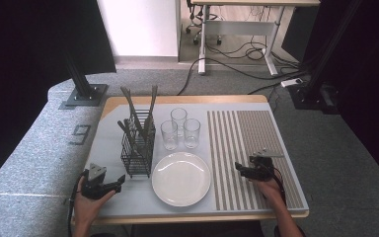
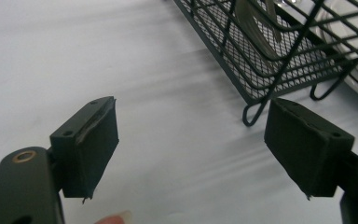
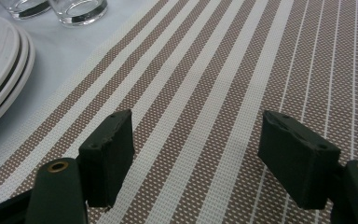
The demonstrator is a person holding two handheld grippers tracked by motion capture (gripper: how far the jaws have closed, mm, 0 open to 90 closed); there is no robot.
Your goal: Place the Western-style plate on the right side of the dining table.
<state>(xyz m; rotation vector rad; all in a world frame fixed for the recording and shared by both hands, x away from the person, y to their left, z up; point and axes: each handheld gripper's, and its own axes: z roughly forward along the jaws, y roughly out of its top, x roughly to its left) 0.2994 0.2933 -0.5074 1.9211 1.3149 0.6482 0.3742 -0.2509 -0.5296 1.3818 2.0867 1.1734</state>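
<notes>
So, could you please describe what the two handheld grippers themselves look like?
Both the left gripper and the right gripper are black, each with two blocky dark pads on arms with brass-ringed holes. Each carries a grey three-cornered plate on top, and a dark cable trails back from each.

White plate (image 1: 181,178), brown-striped placemat (image 1: 249,148)

High view overhead facing forward, gripper views low and close, all share plate (image 1: 181,178), possibly stacked.
</notes>
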